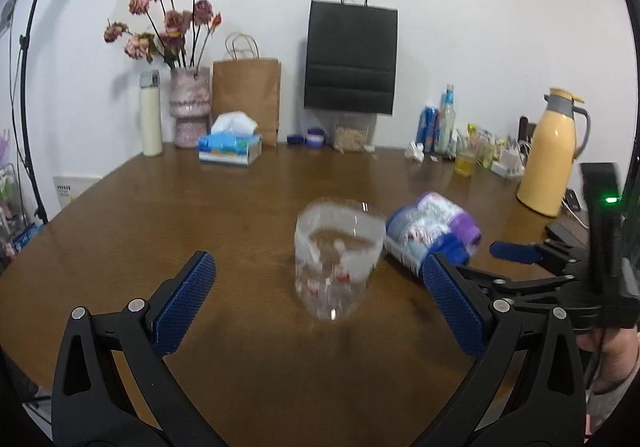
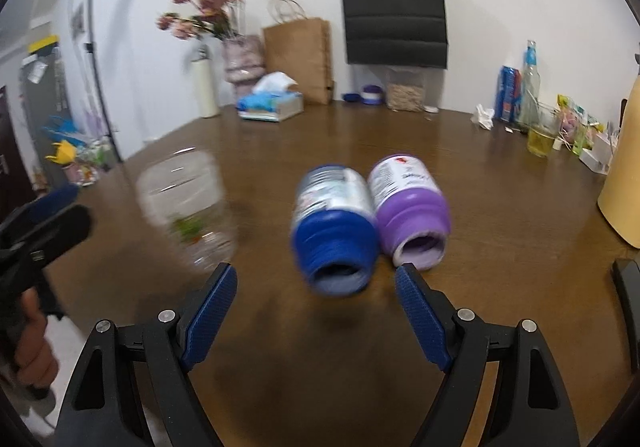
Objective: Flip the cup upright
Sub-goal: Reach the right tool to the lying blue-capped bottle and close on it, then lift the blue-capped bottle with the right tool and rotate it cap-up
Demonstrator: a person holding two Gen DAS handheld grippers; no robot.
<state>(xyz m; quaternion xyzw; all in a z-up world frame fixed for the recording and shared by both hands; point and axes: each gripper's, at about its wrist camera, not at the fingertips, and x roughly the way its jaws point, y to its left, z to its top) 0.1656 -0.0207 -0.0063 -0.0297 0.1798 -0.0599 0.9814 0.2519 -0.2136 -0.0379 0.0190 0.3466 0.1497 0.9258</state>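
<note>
Left wrist view: the left hand-held gripper has its jaws spread wide and grips nothing.
Clear cup: blurred, mouth uppermost, in the middle of the desk, between the left gripper's blue pads and ahead of them, touching neither.
Cup contact: blur hides whether its base sits flat on the desk.
Blue cup: on its side just right of the clear cup, mouth toward the near edge.
Purple cup: on its side, pressed against the blue cup's right flank.
Right wrist view: the right hand-held gripper is also spread wide and empty, its pads flanking the blue cup's mouth without touching it.
Blue cup here: blurred, lying with its open end toward the camera.
Purple cup here: alongside it, also lying down, mouth toward the near edge.
Clear cup here: to the left, blurred and tilted in the fisheye.
Far edge of desk: tissue box, vase of dried flowers, white flask, brown bag, black bag.
Right edge of desk: yellow jug, bottles, a glass of yellow liquid.
Person: a hand holds the left gripper's handle at the left of the right wrist view.
</note>
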